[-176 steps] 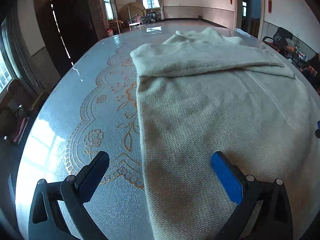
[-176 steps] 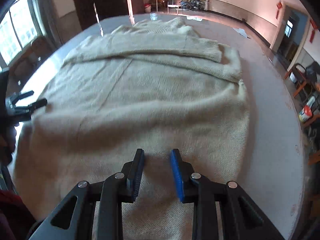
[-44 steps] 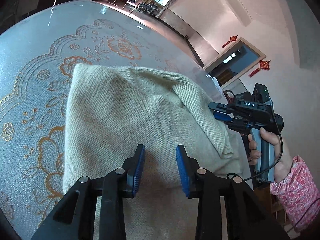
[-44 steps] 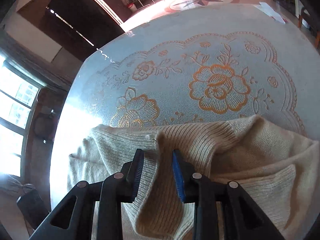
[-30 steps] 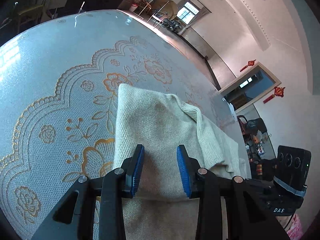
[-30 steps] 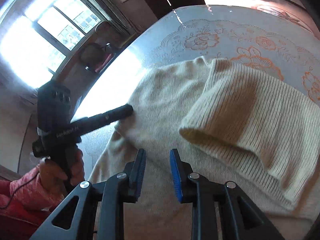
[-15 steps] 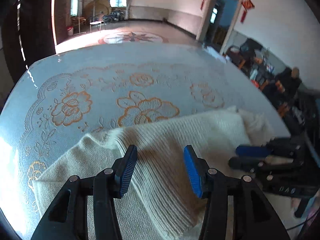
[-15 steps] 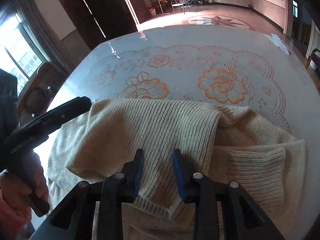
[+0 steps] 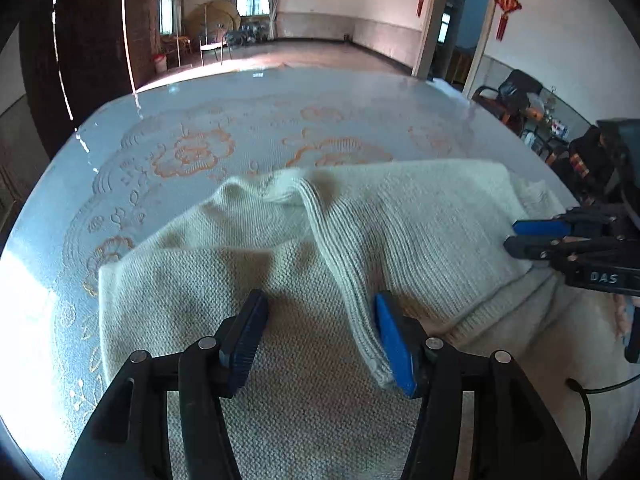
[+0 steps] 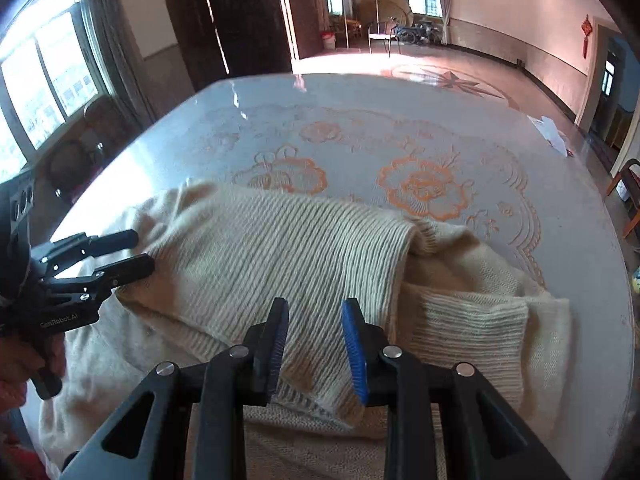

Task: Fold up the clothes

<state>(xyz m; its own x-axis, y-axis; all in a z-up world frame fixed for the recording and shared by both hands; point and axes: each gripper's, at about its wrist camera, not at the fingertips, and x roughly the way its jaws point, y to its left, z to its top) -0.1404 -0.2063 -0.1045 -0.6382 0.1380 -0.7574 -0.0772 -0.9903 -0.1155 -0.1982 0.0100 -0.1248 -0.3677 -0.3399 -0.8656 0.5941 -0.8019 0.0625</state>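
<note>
Sweater (image 9: 320,380) lies folded on the table (image 9: 280,92), no container present.

Both claws black, blue pads, silver screws; right claw (image 9: 520,237) marked "DAS", left claw (image 10: 136,257) "GenRobot.AI"; red patterned sleeve (image 10: 10,396).

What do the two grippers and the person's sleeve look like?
Both grippers, left gripper and right gripper, have black angular frames, silver rivets and ribbed blue pads. White lettering marks their bodies; a thin black cable trails from the right one. The sleeve is pinkish red.
</note>
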